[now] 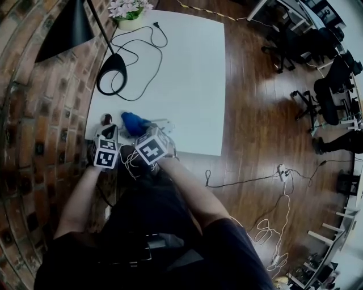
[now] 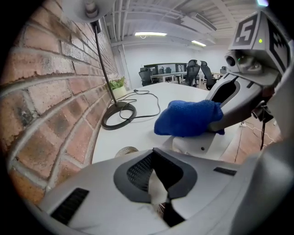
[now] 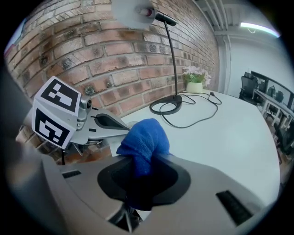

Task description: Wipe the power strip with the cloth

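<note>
The blue cloth [image 1: 131, 120] is bunched in my right gripper [image 1: 143, 131], which is shut on it. In the right gripper view the cloth [image 3: 144, 140] sticks out from between the jaws. It rests on the white power strip [image 1: 164, 126], which lies near the white table's front left corner. From the left gripper view, the cloth [image 2: 188, 118] covers the far part of the power strip [image 2: 198, 143]. My left gripper [image 1: 108, 131] is just left of the cloth, jaws shut. A pale sliver shows between them; I cannot tell what it is.
A black lamp base [image 1: 112, 72] with its loose black cable [image 1: 144, 54] sits further back on the white table [image 1: 187, 85]. A flower pot [image 1: 130, 12] stands at the far edge. A small round object [image 1: 106, 118] lies by the brick wall [image 1: 45, 113]. White cables trail on the wooden floor [image 1: 266, 187].
</note>
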`<action>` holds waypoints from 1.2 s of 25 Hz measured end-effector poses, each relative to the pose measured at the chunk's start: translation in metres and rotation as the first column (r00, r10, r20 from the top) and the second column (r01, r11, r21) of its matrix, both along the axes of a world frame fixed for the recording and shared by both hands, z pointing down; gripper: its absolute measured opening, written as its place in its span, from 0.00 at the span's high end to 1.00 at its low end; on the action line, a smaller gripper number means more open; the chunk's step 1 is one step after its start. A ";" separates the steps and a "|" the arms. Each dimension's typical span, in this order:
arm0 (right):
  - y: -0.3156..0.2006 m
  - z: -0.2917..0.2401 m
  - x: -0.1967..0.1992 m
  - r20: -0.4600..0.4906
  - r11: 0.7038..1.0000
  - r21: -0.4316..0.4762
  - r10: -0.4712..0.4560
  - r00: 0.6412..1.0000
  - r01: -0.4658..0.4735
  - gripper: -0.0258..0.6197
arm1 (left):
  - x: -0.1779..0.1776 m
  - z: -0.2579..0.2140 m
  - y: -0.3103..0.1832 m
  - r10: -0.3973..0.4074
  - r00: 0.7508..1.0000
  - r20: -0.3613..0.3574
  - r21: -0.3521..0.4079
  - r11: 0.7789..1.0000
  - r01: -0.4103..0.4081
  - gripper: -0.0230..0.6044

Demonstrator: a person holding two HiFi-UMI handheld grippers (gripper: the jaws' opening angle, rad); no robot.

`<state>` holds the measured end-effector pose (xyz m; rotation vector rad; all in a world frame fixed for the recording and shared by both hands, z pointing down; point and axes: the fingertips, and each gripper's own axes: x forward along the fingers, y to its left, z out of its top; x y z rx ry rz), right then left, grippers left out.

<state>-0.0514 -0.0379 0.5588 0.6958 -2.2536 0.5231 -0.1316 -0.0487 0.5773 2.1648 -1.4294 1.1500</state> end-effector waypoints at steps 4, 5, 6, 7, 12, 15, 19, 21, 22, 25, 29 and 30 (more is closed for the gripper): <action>-0.003 0.000 0.019 0.001 1.000 -0.007 0.004 1.000 -0.004 0.85 | 0.001 0.000 0.000 -0.026 0.999 0.019 -0.011 1.000 0.026 0.95; -0.004 0.000 0.024 -0.001 1.000 -0.008 0.006 1.000 -0.006 0.85 | 0.001 0.000 0.000 -0.031 0.999 0.025 -0.013 0.999 0.032 0.95; -0.005 0.000 0.029 -0.005 1.000 -0.008 0.006 1.000 -0.006 0.85 | 0.000 0.000 0.000 -0.035 0.999 0.033 -0.015 0.999 0.035 0.95; -0.006 0.000 0.033 -0.008 1.000 -0.004 0.006 1.000 -0.006 0.85 | 0.000 0.000 0.000 -0.038 0.998 0.044 -0.014 0.999 0.039 0.95; -0.008 -0.001 0.050 -0.021 1.000 0.004 -0.004 1.000 0.004 0.85 | -0.002 0.001 -0.004 -0.056 0.995 0.083 -0.012 0.998 0.057 0.95; -0.007 0.001 0.057 -0.026 1.000 0.000 -0.013 1.000 0.013 0.85 | 0.000 0.001 -0.005 -0.067 0.993 0.102 -0.018 0.997 0.069 0.95; -0.007 0.001 0.066 -0.032 1.000 0.001 -0.020 0.999 0.021 0.85 | 0.000 0.003 -0.004 -0.072 0.988 0.136 -0.045 0.996 0.079 0.95; -0.008 0.000 0.071 -0.034 1.000 0.006 -0.021 0.999 0.021 0.85 | -0.001 0.003 -0.004 -0.072 0.985 0.154 -0.054 0.995 0.081 0.95; -0.010 0.000 0.074 -0.036 1.000 0.010 -0.019 0.999 0.019 0.85 | -0.001 0.003 -0.004 -0.073 0.984 0.162 -0.055 0.995 0.083 0.95; -0.012 0.002 0.086 -0.041 1.000 0.009 -0.002 0.999 0.002 0.85 | -0.002 0.004 -0.004 -0.072 0.984 0.166 -0.054 0.995 0.082 0.95; -0.018 0.003 0.110 -0.064 0.999 0.017 0.045 0.997 -0.044 0.85 | -0.003 0.004 -0.005 -0.075 0.984 0.164 -0.039 0.996 0.083 0.95; -0.018 0.003 0.114 -0.064 0.998 0.011 0.055 0.996 -0.054 0.85 | -0.002 0.003 -0.005 -0.075 0.984 0.163 -0.035 0.996 0.082 0.95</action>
